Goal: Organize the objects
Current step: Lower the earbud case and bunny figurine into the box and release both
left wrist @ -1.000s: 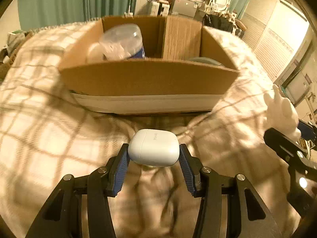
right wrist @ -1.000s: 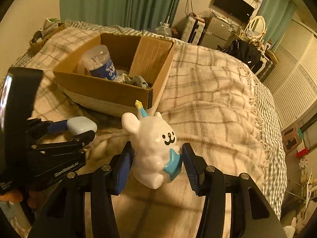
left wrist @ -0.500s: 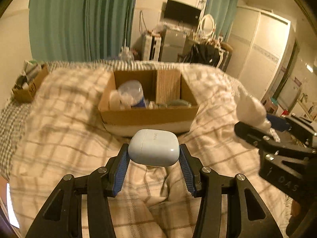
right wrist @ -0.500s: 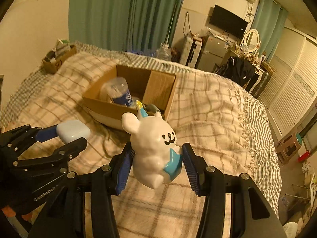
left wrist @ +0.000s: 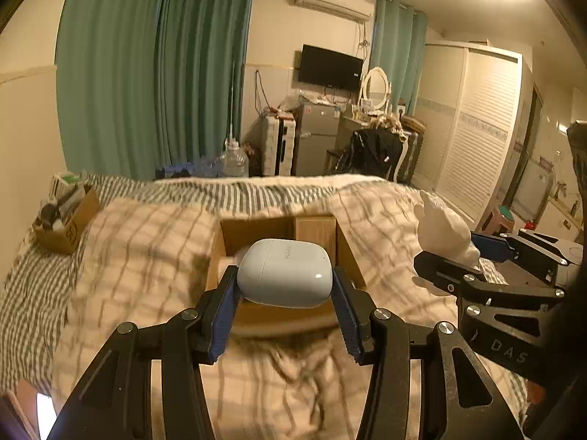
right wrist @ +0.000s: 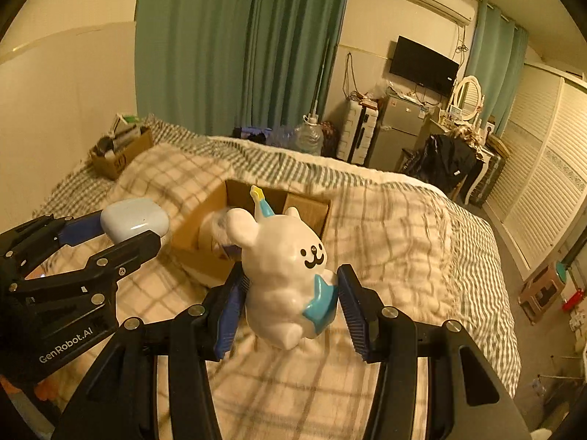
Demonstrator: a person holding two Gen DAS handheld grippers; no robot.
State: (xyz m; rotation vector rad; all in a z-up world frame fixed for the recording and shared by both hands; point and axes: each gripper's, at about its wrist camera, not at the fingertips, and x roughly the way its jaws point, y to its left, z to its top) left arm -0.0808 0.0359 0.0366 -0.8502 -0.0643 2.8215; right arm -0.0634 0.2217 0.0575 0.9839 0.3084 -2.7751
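Observation:
My left gripper (left wrist: 285,293) is shut on a white earbud case (left wrist: 284,273), held up in the air in front of the cardboard box (left wrist: 345,253). The case also shows in the right wrist view (right wrist: 134,218). My right gripper (right wrist: 290,306) is shut on a white bear figurine (right wrist: 284,267) with a blue scarf, raised over the bed; the figurine also shows in the left wrist view (left wrist: 445,229). The box (right wrist: 190,231) sits on the plaid blanket (right wrist: 385,227), with a bottle partly hidden inside.
A small cardboard box of items (left wrist: 64,222) sits at the bed's far left corner. Beyond the bed stand green curtains (left wrist: 157,73), a water jug (left wrist: 234,161), a fridge (left wrist: 315,139), a chair with dark clothes (left wrist: 374,150) and a wardrobe (left wrist: 473,132).
Both grippers have risen and tilted up with their objects still held. The box now looks smaller and farther, and more of the room shows.

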